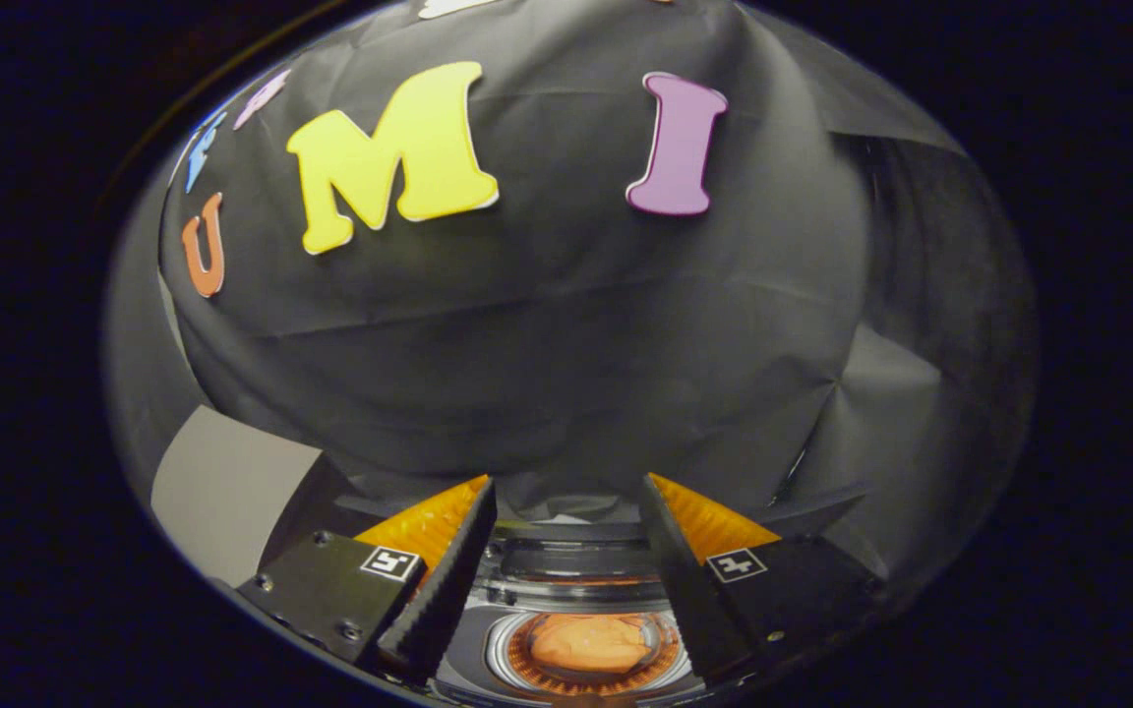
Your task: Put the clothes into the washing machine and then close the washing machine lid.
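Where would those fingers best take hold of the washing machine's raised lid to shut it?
Judging from the gripper view, the open gripper should take the dark raised lid by its top edge from above; that edge stands free behind the round drum opening holding the orange clothes.

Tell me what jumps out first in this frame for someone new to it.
The black cloth wall takes up most of the scene beyond the fingers. Low between the open gripper fingers sits the washing machine, its round drum opening showing orange clothes already inside. The gripper holds nothing, with the lid apparently up behind the opening.
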`<control>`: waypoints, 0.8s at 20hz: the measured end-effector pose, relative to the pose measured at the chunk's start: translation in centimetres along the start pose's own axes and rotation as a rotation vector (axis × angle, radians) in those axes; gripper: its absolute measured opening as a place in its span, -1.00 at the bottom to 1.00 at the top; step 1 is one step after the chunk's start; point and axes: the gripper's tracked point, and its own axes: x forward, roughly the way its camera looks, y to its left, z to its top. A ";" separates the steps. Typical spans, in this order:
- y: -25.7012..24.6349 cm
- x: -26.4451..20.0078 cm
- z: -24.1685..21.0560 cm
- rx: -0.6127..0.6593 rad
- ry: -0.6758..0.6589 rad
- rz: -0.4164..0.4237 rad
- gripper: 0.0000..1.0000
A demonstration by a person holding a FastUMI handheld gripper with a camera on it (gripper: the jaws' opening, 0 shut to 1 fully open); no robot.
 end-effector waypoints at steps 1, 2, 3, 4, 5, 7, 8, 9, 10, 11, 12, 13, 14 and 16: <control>-0.3 0.4 -0.2 -0.010 0.005 -0.013 0.83; 0.0 0.9 -0.1 -0.018 0.005 -0.015 0.83; 0.4 1.3 -0.1 -0.024 0.016 -0.019 0.82; 0.6 1.7 -0.3 -0.029 0.032 -0.021 0.83; 1.0 2.6 -0.6 -0.030 0.048 -0.022 0.83; 1.3 3.2 -0.3 -0.002 0.022 -0.016 0.83; 1.1 3.0 -0.3 -0.012 0.016 -0.015 0.82; 0.8 2.6 -0.5 -0.028 0.012 -0.012 0.83; 0.8 2.6 -0.5 -0.029 0.004 -0.009 0.83; 1.1 2.6 -0.3 -0.017 -0.009 -0.008 0.83; 1.2 2.4 -0.4 -0.021 -0.027 -0.007 0.83; 0.9 2.7 -0.2 -0.030 -0.052 -0.007 0.83; 1.0 2.2 -0.1 -0.030 -0.076 -0.005 0.83; 1.1 2.2 -0.2 -0.028 -0.089 -0.006 0.83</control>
